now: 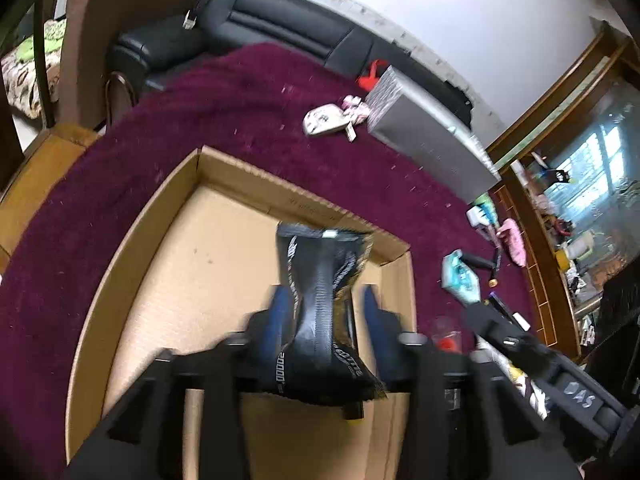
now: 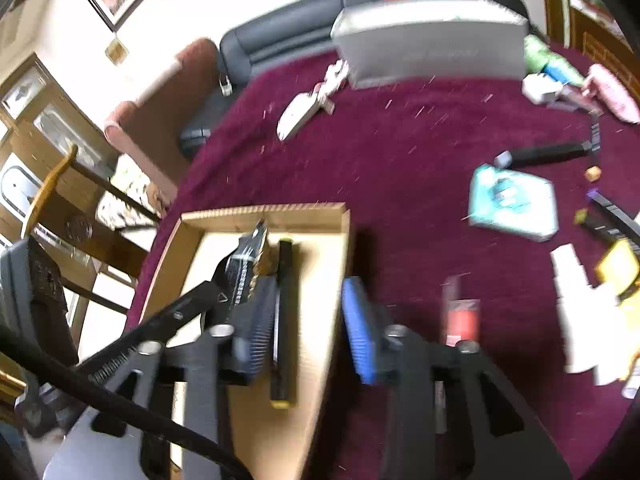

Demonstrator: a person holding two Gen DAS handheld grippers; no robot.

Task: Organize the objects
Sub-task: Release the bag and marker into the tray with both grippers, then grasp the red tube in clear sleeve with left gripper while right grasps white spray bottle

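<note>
- Left gripper (image 1: 325, 312) above the open cardboard box (image 1: 132, 240), blue pads (image 1: 280, 312) on either side of a black snack packet (image 1: 320, 308).
- Packet pinched at its waist, its top fanning out beyond the fingertips, its lower end spreading back toward the camera; right pad looks slightly apart from the foil, so firmness of the grasp cannot be told for sure, yet packet hangs upright between the fingers over the box floor.
- Same packet (image 2: 244, 264) seen from the right wrist view, over the box interior, carried by the left tool reaching in from the lower left.
- Right gripper (image 2: 310, 320) spread wide, nothing between its fingers; the box's right wall (image 2: 340, 264) runs through the gap, left finger over the box, right finger over the maroon carpet (image 2: 400, 152).
- Black stick with a yellow end (image 2: 284, 320) lying inside the box, just beside the right gripper's left finger.
- Red tube (image 2: 460, 316) on the carpet, near the right finger.
- Teal packet (image 2: 514, 202) farther out on the carpet, well apart from the box.
- Grey box (image 1: 428, 136) near the dark sofa (image 1: 280, 20).
</note>
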